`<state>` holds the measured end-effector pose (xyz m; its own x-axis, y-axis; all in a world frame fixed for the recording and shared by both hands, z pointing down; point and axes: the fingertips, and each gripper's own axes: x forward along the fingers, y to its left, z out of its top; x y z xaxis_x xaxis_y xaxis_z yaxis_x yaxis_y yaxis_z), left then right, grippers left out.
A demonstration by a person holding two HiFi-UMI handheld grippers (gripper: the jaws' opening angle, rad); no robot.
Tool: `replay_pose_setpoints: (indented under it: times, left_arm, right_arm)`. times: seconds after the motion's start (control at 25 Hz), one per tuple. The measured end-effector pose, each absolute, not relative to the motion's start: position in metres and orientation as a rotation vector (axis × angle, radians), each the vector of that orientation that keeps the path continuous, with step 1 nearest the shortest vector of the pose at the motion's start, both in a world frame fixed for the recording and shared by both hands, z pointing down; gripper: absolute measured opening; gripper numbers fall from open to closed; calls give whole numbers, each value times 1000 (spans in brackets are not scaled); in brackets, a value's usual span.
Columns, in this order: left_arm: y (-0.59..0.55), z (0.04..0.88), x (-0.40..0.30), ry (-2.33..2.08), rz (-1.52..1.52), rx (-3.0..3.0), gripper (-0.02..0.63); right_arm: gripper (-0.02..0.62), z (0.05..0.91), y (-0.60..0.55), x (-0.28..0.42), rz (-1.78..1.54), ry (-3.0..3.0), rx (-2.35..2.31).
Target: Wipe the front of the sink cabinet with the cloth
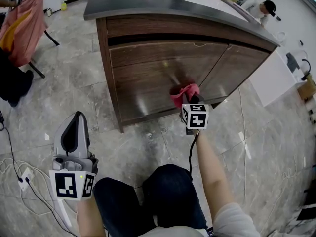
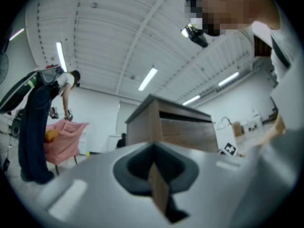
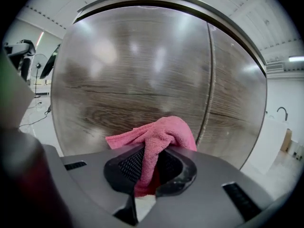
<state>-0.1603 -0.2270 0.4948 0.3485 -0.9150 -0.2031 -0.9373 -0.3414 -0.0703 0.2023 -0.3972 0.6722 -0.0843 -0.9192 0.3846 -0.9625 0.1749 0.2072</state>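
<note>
My right gripper (image 3: 151, 167) has its jaws clamped on a bunched pink cloth (image 3: 164, 133). It holds the cloth against the dark wood front of the sink cabinet (image 1: 148, 78), low on the panel and just beside the vertical seam between the doors. My left gripper (image 1: 75, 127) hangs above the grey stone floor (image 1: 148, 142), well apart from the cabinet, with its jaws closed together on nothing.

Grey marbled tile floor (image 1: 74, 73) carries the brown wood-grain sink cabinet (image 1: 148, 78), standing upright. A white plug block with trailing cables (image 1: 22, 178) lies on the tiles, well apart from it.
</note>
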Motion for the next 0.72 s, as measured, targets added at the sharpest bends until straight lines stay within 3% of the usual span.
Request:
replay_pose_setpoints:
  times: [0.72]
  left_arm:
    - [-212,497,-180,1735,203,-2402,6]
  right_arm:
    - [46,672,-355,21,-39,-2291,1336]
